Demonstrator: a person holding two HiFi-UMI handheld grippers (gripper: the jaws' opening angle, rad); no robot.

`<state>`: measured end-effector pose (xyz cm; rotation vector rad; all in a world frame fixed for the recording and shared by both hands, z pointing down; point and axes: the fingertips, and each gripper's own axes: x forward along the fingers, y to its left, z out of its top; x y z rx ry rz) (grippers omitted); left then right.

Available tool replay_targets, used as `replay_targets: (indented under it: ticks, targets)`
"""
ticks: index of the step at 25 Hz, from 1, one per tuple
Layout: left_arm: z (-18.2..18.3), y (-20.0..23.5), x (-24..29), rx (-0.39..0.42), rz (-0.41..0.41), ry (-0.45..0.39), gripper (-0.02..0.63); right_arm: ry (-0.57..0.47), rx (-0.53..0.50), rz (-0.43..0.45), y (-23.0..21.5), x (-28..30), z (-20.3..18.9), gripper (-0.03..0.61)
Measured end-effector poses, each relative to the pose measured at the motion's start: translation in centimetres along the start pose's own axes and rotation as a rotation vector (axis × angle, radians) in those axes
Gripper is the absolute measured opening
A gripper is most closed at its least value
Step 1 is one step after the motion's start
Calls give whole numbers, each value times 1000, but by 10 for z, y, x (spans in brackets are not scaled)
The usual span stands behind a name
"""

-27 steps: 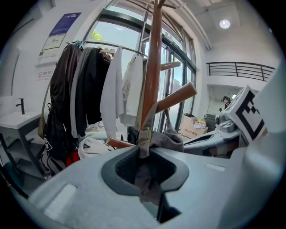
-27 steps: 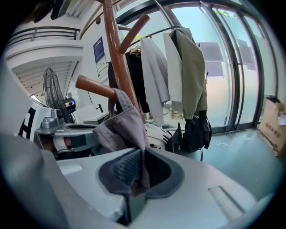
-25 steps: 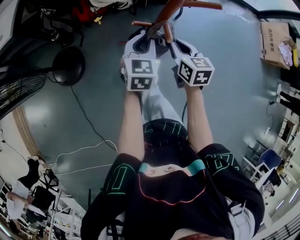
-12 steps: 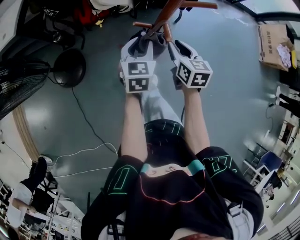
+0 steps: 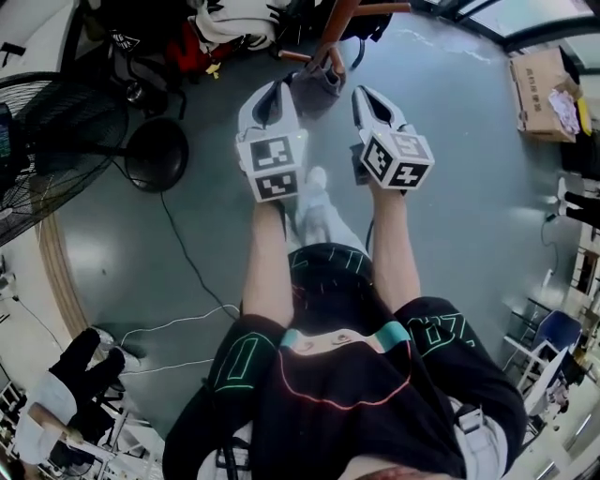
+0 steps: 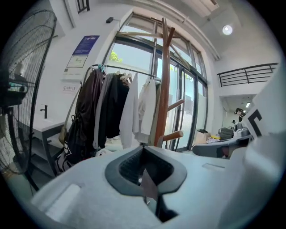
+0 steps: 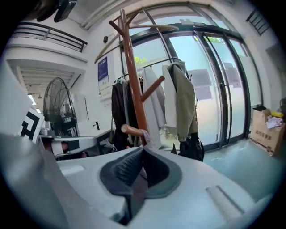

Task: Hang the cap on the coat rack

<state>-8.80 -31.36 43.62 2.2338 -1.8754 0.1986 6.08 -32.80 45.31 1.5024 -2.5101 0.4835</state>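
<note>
Showing a brown wooden coat rack (image 5: 336, 23) at twelve o'clock, a cardboard box (image 5: 544, 80) at two with unreadable print, the left gripper (image 5: 274, 91) and right gripper (image 5: 364, 96) both closed and empty, and the grey cap (image 5: 317, 89) hanging on a low rack peg between their tips.

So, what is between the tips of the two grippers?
In the head view, the grey cap is between the left gripper and the right gripper. It hangs on a peg of the coat rack.
</note>
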Motion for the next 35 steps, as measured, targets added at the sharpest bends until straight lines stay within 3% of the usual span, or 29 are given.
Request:
replay_targets:
  ticks: [4,7,14,23,30,35]
  targets:
    - [42,-7,-26,23,-39,-102,11,-168,8,128,35,-27,45,3]
    - [78,-7,-48,47,-49,-181,10,-189,-104,79,46,-41,64,3]
    - [133,-11,-87,124,-40,-309,11,-296,-149,46,56,-75,109,3]
    - [144,4,-99,161,20,-328,10,-344,-201,15,75,-80,132,3]
    - [144,29,-107,71,104,-364,11,-351,-244,9,80,-81,137,3]
    - [135,50,-109,56,144,-347,11,-361,-266,15,90,-78,133,3]
